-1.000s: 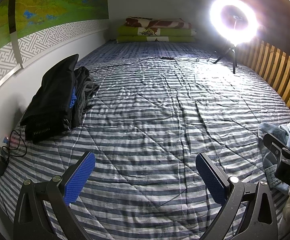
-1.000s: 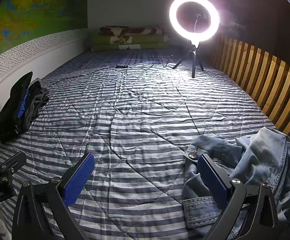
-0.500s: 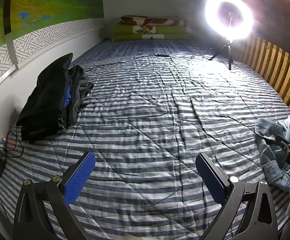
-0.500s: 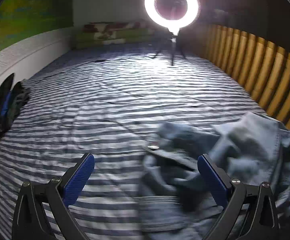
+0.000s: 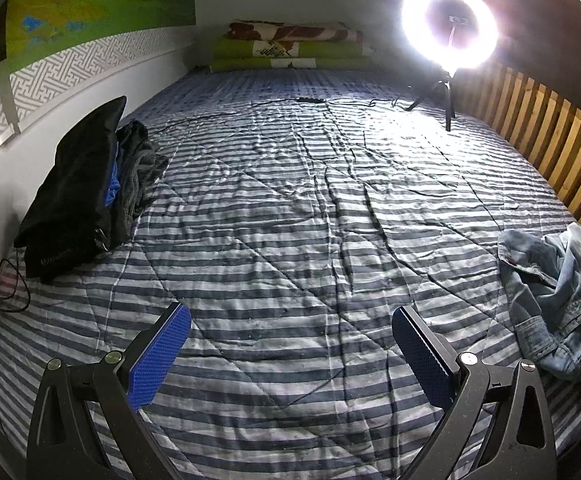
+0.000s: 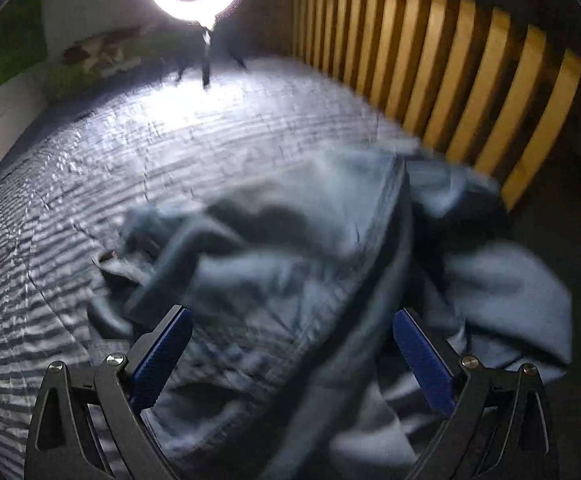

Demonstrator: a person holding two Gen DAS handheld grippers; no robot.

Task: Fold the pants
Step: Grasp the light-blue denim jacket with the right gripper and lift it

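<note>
Crumpled light-blue denim pants (image 5: 554, 292) lie in a heap at the right edge of the striped bed, beside the wooden slats. In the blurred right wrist view the pants (image 6: 290, 264) fill the middle of the frame, and my right gripper (image 6: 290, 356) hovers open just over them with nothing between its blue pads. My left gripper (image 5: 290, 356) is open above bare striped quilt (image 5: 290, 208), well to the left of the pants. The right gripper is out of the left wrist view.
A pile of dark clothes (image 5: 78, 196) leans against the left wall. A lit ring light (image 5: 450, 32) on a tripod stands at the far right, with a cable running across the bed. Folded blankets (image 5: 290, 44) sit at the far end. Wooden slats (image 6: 450, 72) line the right side.
My right gripper has swung right and forward, from open quilt to directly over the jeans; its view is motion-blurred. My left gripper has shifted slightly, bringing more of the jeans into view.
</note>
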